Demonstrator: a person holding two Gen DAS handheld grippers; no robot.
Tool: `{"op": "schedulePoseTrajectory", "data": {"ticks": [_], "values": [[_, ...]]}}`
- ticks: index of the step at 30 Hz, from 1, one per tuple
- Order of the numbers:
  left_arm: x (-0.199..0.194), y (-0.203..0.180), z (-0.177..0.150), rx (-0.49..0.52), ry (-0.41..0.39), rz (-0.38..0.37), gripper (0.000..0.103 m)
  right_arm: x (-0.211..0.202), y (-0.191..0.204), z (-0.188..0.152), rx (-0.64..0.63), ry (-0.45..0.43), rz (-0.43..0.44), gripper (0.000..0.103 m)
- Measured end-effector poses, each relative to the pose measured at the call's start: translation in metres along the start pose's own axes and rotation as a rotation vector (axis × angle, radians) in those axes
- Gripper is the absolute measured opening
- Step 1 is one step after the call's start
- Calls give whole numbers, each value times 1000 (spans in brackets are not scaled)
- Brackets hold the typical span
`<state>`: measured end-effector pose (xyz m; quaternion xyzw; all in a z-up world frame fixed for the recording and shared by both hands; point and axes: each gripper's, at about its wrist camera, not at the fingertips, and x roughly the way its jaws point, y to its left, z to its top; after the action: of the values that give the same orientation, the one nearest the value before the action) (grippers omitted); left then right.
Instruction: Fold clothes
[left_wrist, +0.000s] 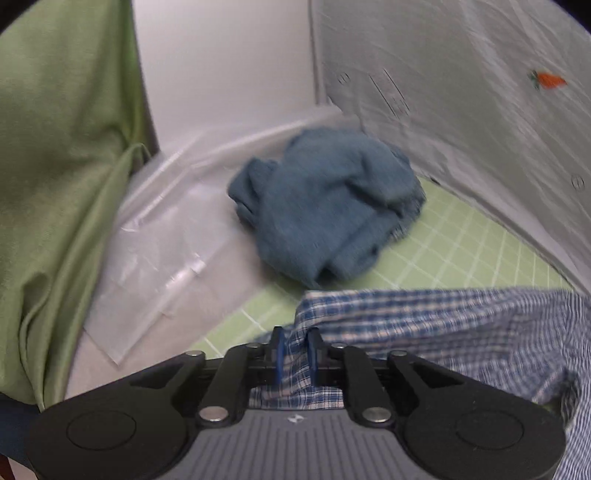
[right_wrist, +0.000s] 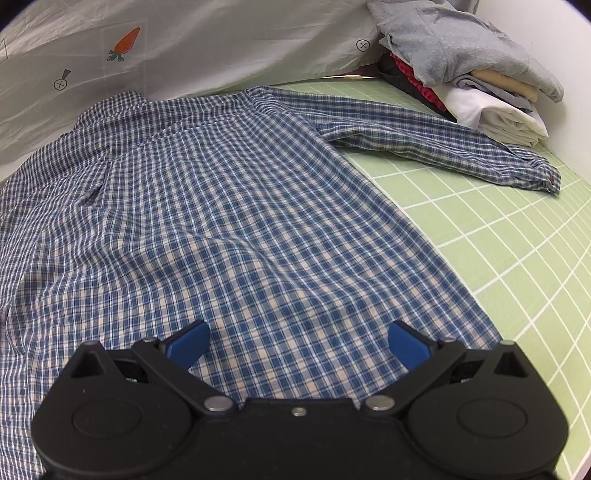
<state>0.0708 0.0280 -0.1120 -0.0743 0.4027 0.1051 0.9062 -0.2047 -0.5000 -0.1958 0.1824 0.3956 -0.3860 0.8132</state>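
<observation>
Left gripper: the left gripper sits at the bottom centre of its own view, its blue pads drawn close together and clamped on a fold of the checked shirt, which bunches up between them and spills off to the lower right.
Right gripper: the right gripper fills the bottom of its view with its jaws wide apart, blue pads on either side and nothing between them (the shirt's cloth lies just beneath).
Checked shirt: in the right view the checked shirt is spread flat across the middle and left of the frame, collar toward the upper left, one sleeve stretched out to the right.
Mat: a green mat with a white grid lies under the shirt, bare along the right side of the frame.
Blue cloth: a crumpled blue cloth sits in the middle of the left view, beyond the gripper, partly on the mat.
Plastic bag: a clear plastic bag lies left of centre, beside the blue cloth.
Green cloth: a green cloth hangs down the left edge.
Folded pile: a pile of folded clothes stands at the upper right, just behind the sleeve (grey on top).
White sheet: a white sheet printed with a carrot runs along the top.
</observation>
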Motion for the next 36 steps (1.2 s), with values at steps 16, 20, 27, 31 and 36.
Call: {"op": "schedulePoseTrajectory", "data": {"ticks": [16, 20, 27, 31, 36], "values": [[38, -3, -46, -52, 216, -1, 69, -1, 2, -4, 6, -13, -6, 103], [33, -33, -53, 11, 221, -67, 71, 0, 5, -3, 3, -25, -5, 103], [16, -85, -62, 172, 219, -201, 76, 3, 4, -3, -21, -52, 18, 103], [13, -109, -67, 241, 235, -237, 76, 11, 5, 8, -38, -34, 35, 103], [17, -130, -65, 274, 243, -246, 79, 24, 11, 33, -50, 31, 51, 103]]}}
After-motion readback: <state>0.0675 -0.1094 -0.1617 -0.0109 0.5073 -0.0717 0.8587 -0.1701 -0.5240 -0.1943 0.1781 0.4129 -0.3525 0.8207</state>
